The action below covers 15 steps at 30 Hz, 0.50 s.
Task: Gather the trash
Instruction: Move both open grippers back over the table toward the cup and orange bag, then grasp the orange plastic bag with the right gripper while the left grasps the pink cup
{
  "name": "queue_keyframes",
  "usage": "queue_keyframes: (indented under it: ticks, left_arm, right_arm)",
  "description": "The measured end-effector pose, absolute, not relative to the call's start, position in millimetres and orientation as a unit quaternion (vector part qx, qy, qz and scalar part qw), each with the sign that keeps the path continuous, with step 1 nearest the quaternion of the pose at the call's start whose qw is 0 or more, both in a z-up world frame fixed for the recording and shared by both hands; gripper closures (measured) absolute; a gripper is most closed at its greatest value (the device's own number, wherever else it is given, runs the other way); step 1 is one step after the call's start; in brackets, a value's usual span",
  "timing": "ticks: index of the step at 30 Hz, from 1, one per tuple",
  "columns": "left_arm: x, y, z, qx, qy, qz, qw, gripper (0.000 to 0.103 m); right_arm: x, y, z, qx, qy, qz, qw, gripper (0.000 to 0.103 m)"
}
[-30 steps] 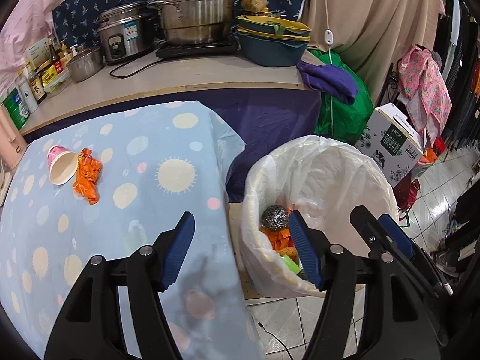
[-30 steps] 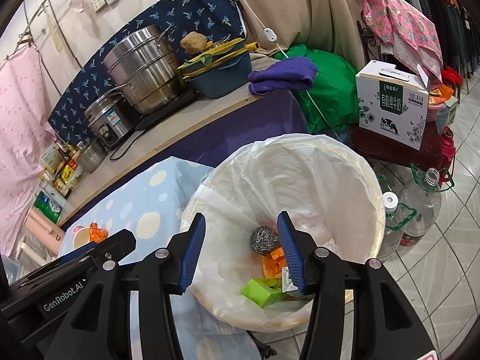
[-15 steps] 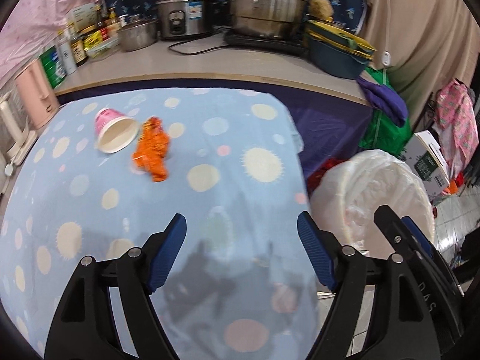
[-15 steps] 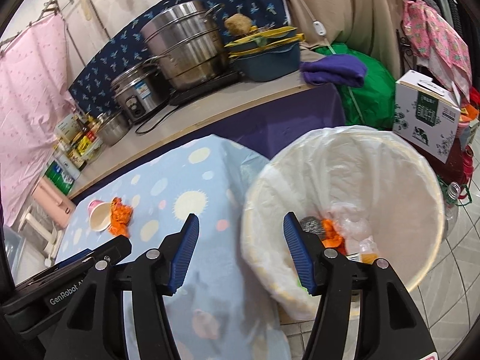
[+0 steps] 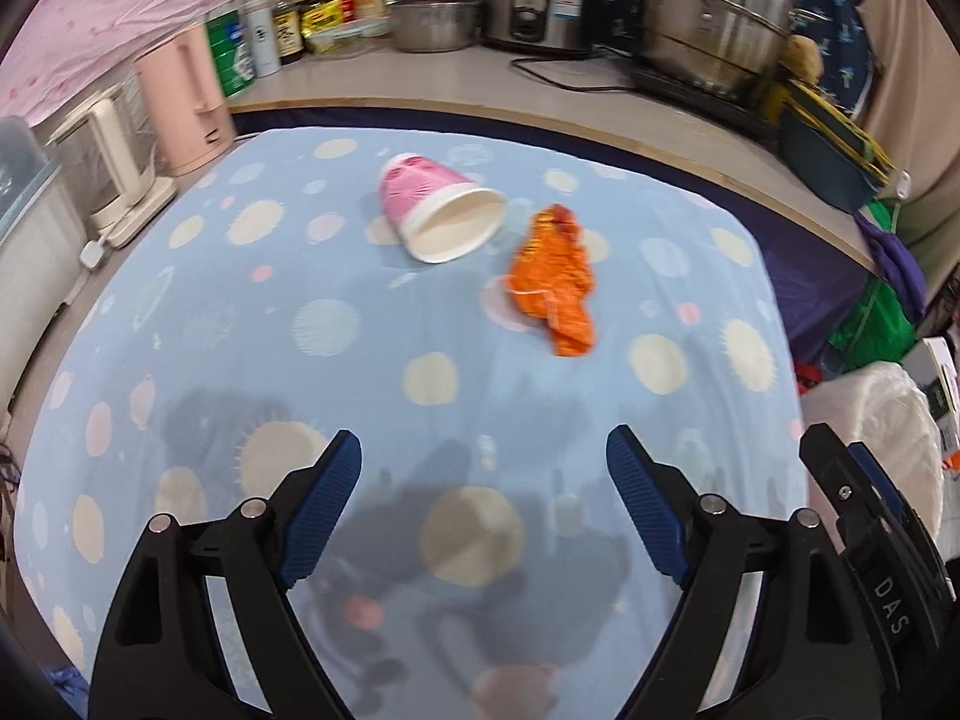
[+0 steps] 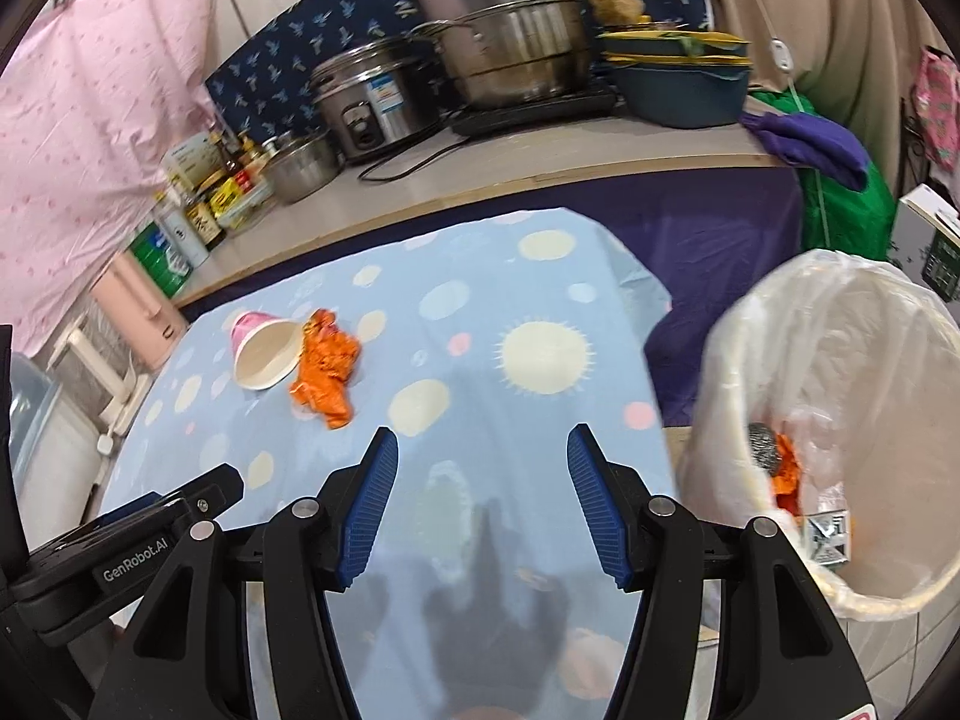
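Left gripper [image 5: 483, 483]: jaws wide and still opening, nothing between them, only the spotted cloth [image 5: 252, 324] below. Right gripper [image 6: 480, 489]: jaws parted about halfway, empty, over the cloth near the table's bin-side edge.

Remaining trash on the cloth: pink cup [image 5: 441, 216] on its side, mouth toward the grippers; orange wrapper [image 5: 555, 285] just beside it, on the bin side, close to or touching the cup rim in the right view. Both well ahead of either gripper. Bin [image 6: 738, 360] with liner stands off the table edge to the right, already holding a steel scourer and scraps.

Risks, as judged:
- Cup lies loose; a pad meeting its side may roll it away.
- Thin cup wall may crush under a hard squeeze.
- Wrapper is flat and crumpled; pads may pinch cloth with it and drag the cover.
- Items adjacent; reaching for one may shove the other.
- Grippers close together; may collide.
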<state>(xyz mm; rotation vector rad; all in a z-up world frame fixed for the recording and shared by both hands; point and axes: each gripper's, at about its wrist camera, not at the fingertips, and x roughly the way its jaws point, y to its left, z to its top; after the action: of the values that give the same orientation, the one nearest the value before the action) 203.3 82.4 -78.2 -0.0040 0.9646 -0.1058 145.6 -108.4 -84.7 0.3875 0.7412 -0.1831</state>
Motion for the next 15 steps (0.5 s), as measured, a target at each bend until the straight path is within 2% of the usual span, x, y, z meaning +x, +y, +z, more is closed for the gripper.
queue_keyframes:
  ticks: [15]
  left_arm:
    - [250, 159, -104, -0.05, 0.481, 0.005, 0.876, 0.021]
  right_arm:
    - [237, -45, -110, 0.149, 0.396, -0.043, 0.905, 0.045]
